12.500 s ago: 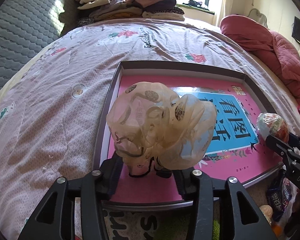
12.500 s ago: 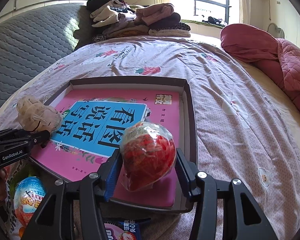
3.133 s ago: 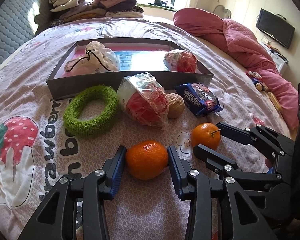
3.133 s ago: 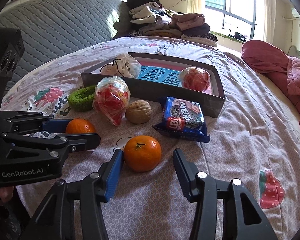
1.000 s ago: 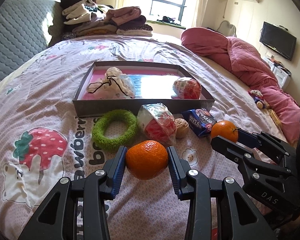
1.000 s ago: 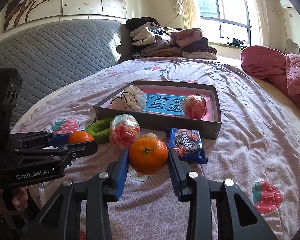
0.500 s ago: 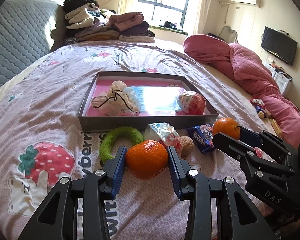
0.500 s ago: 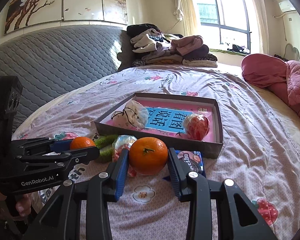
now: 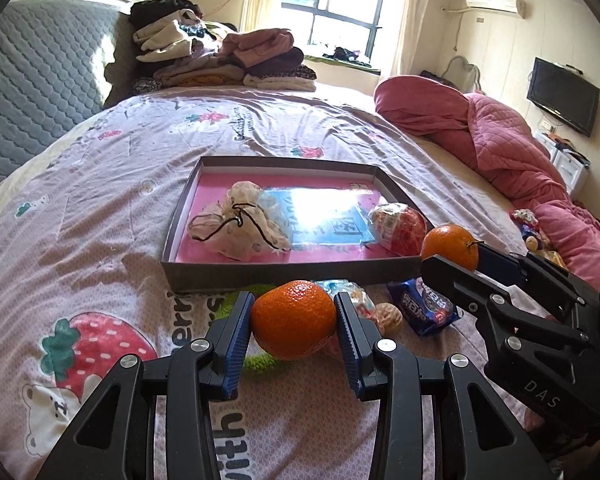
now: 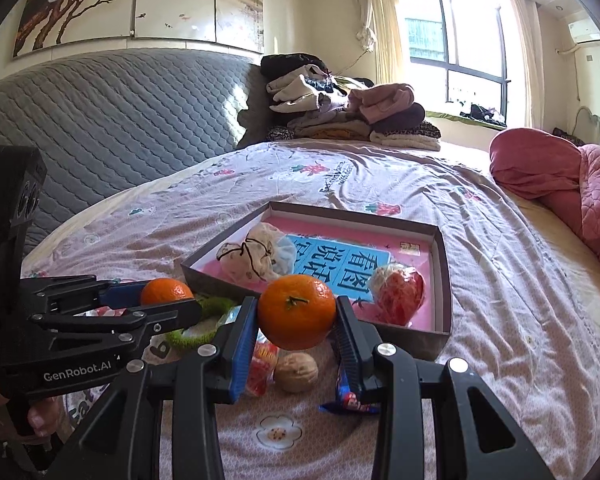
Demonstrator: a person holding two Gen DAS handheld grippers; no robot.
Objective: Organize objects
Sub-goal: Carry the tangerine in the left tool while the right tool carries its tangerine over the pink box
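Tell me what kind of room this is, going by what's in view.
Almost certainly a home bedroom. The work surface is a bed with a pink strawberry-print sheet and a grey quilted padded headboard. Folded clothes are stacked in a pile at its head, and a crumpled pink quilted duvet lies along one side.

folded clothes pile (image 9: 220,60); pink quilt (image 9: 500,136); wall television (image 9: 562,96); air conditioner (image 9: 494,0); grey quilted headboard (image 10: 112,112); blossom painting (image 10: 136,0).

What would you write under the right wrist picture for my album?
Right hand-held gripper holding an orange above the bed, near the box with a pouch inside.
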